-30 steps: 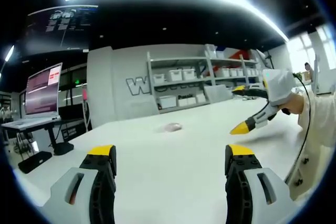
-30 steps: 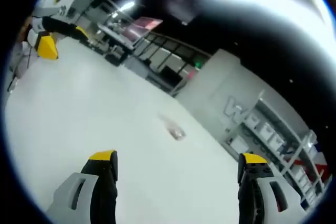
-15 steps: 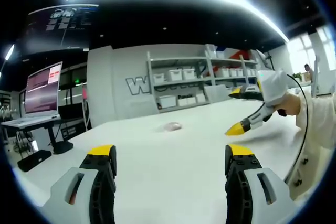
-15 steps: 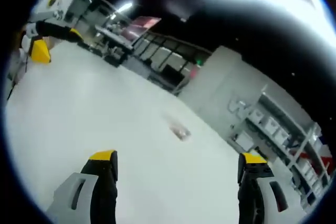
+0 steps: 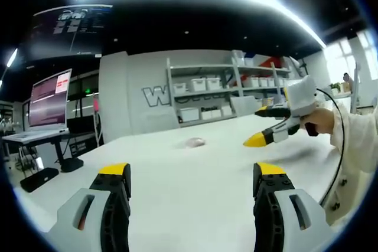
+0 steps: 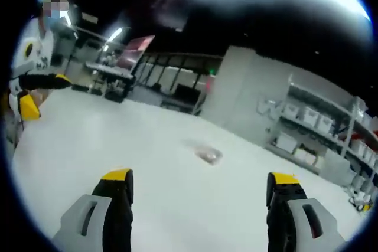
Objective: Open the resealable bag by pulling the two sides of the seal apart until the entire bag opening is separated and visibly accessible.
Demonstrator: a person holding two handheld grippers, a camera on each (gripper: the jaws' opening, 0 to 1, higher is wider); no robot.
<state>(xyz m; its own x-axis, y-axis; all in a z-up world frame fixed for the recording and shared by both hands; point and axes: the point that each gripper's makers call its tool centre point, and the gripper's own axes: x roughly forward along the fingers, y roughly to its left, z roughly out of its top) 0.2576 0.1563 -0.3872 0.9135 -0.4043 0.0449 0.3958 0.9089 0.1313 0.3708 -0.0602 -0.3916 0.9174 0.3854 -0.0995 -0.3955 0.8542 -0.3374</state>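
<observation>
A small clear resealable bag [image 5: 194, 142] with something pinkish inside lies flat on the white table [image 5: 177, 193], far ahead of both grippers. My left gripper [image 5: 192, 172] is open and holds nothing, well short of the bag. My right gripper [image 5: 260, 126], held by a hand, comes in from the right, its yellow-tipped jaws apart and to the right of the bag. In the right gripper view the bag [image 6: 208, 155] lies ahead of my open right gripper [image 6: 199, 176]. The left gripper [image 6: 41, 94] shows at the left edge over the table [image 6: 118, 140].
Shelves with white bins [image 5: 212, 87] line the far wall behind the table. A lit screen [image 5: 48, 100] stands on a side stand to the left. The person's pale sleeve [image 5: 357, 140] is at the right edge. Shelves [image 6: 313, 131] and desks [image 6: 112, 72] sit beyond the table.
The right gripper has moved left toward the bag and levelled out; its view has rolled flatter and the bag sits nearer its centre. The left gripper has stayed put.
</observation>
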